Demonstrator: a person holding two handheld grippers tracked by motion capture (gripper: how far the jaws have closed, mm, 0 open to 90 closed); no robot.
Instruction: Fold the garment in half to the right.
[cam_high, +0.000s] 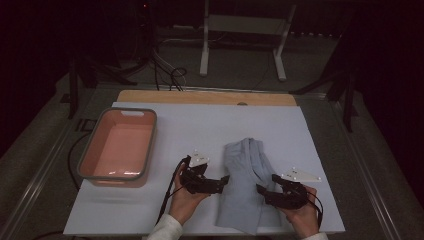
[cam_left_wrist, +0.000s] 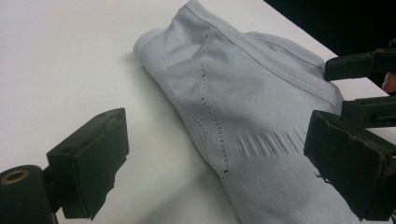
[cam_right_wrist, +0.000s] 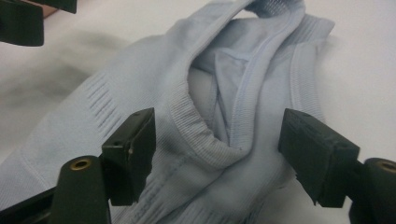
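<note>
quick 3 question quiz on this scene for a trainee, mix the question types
1. True or false: the pink bin holds the garment.
2. Which gripper is nearer the bin: a) left gripper b) right gripper?
3. What colour is the garment?

Key
1. False; the garment lies on the white board.
2. a
3. Light blue-grey; both grippers stand open beside it.

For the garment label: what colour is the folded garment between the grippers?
Pale grey-blue garment, with ribbed bands and lines of small perforations; clearest in the left gripper view.
</note>
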